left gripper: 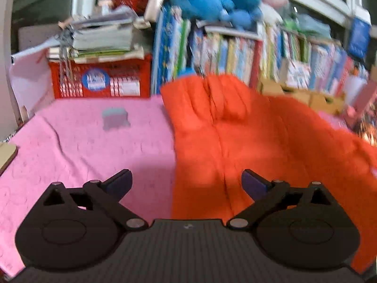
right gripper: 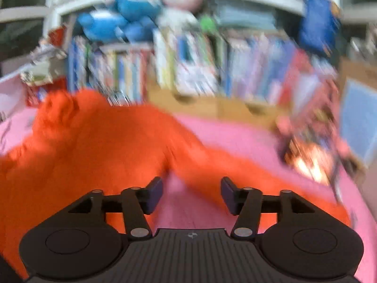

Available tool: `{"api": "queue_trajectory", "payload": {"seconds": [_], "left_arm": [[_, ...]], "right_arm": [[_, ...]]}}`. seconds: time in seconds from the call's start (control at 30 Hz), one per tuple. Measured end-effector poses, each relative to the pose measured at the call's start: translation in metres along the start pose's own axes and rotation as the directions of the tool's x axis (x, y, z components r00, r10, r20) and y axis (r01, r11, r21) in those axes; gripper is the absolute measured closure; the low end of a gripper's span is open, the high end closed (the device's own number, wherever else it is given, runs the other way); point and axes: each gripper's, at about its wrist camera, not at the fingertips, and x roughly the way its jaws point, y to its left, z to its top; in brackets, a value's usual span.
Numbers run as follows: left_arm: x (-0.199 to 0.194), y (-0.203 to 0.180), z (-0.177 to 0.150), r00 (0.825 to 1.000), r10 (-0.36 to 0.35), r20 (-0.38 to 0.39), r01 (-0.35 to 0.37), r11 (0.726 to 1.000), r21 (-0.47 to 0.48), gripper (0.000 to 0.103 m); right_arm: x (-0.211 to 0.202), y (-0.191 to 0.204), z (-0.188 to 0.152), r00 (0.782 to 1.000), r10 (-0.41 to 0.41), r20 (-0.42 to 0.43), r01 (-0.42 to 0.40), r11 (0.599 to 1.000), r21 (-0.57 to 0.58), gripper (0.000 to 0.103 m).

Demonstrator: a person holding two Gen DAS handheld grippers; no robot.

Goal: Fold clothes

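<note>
Pink bedding (left gripper: 77, 146) forms the working surface, backed by a crowded bookshelf (left gripper: 247, 54) with blue plush toys (left gripper: 212, 0) on top and a red crate (left gripper: 101, 80) beyond the left fingers. Left gripper (left gripper: 186, 184): fingers spread wide and holding nothing, the left pad (left gripper: 119, 184) over bare pink cloth, the right pad (left gripper: 253, 185) over the orange garment (left gripper: 247, 136), whose straight left edge runs forward between the two pads. Right gripper (right gripper: 192, 194): fingers likewise apart and empty, straddling a notch of pink bedding where the garment (right gripper: 94, 146) divides; orange cloth lies under and outside both pads, a narrower strip trailing off past the right one. Ahead of both pairs of fingers the garment rises to a bunched, creased end near the shelf; motion blur, heavy in the right wrist view, hides finer detail such as hems or a collar. Judged step: approach for the first pinch. To do it well, each gripper should descend onto a single layer at a near corner or edge, close only on orange fabric without catching the bedding beneath, and both should lift together so the fold line stays straight.
</note>
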Motion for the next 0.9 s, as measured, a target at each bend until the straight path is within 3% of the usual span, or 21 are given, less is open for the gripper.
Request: {"api": "queue_trajectory", "payload": {"seconds": [0.17,0.27,0.37,0.43,0.5,0.67,0.73,0.77,0.83,0.9], "left_arm": [[0.017,0.003,0.016,0.997,-0.028,0.072,0.034,0.996,-0.079,0.000],[0.031,0.004,0.031,0.994,-0.028,0.110,0.040,0.993,-0.110,0.000],[0.049,-0.002,0.050,0.986,-0.039,0.164,0.054,0.995,-0.089,0.000],[0.065,-0.019,0.058,0.984,-0.052,0.170,0.057,0.998,-0.024,0.000],[0.081,-0.037,0.066,0.982,-0.066,0.174,0.060,0.997,0.041,0.000],[0.126,-0.061,0.072,0.980,-0.090,0.179,0.102,0.993,-0.063,0.000],[0.142,-0.078,0.069,0.983,-0.071,0.169,0.072,0.997,0.001,0.000],[0.153,-0.088,0.066,0.988,-0.027,0.151,0.022,0.999,0.037,0.001],[0.166,-0.093,0.062,0.993,0.023,0.115,-0.030,0.997,0.067,0.018],[0.172,-0.093,0.058,0.994,0.052,0.092,-0.058,0.996,0.069,0.040]], "right_arm": [[0.038,0.021,0.046,0.994,0.015,0.112,-0.007,0.997,-0.073,0.037],[0.094,0.056,0.055,0.994,0.063,0.084,-0.051,0.989,-0.136,0.037],[0.141,0.075,0.050,0.999,0.036,0.004,-0.035,0.989,-0.143,0.037],[0.160,0.073,0.035,0.999,0.018,-0.047,-0.022,0.995,-0.100,0.035],[0.170,0.065,0.021,0.998,0.028,-0.059,-0.031,0.998,-0.048,0.031],[0.175,0.054,0.017,0.997,0.056,-0.061,-0.056,0.998,0.011,0.027],[0.175,0.053,0.017,0.996,0.059,-0.062,-0.058,0.998,0.016,0.027],[0.175,0.051,0.017,0.996,0.063,-0.059,-0.061,0.998,0.024,0.027],[0.173,0.045,0.016,0.996,0.073,-0.048,-0.070,0.996,0.060,0.027],[0.171,0.032,0.015,0.994,0.106,-0.024,-0.102,0.985,0.139,0.027]]}}
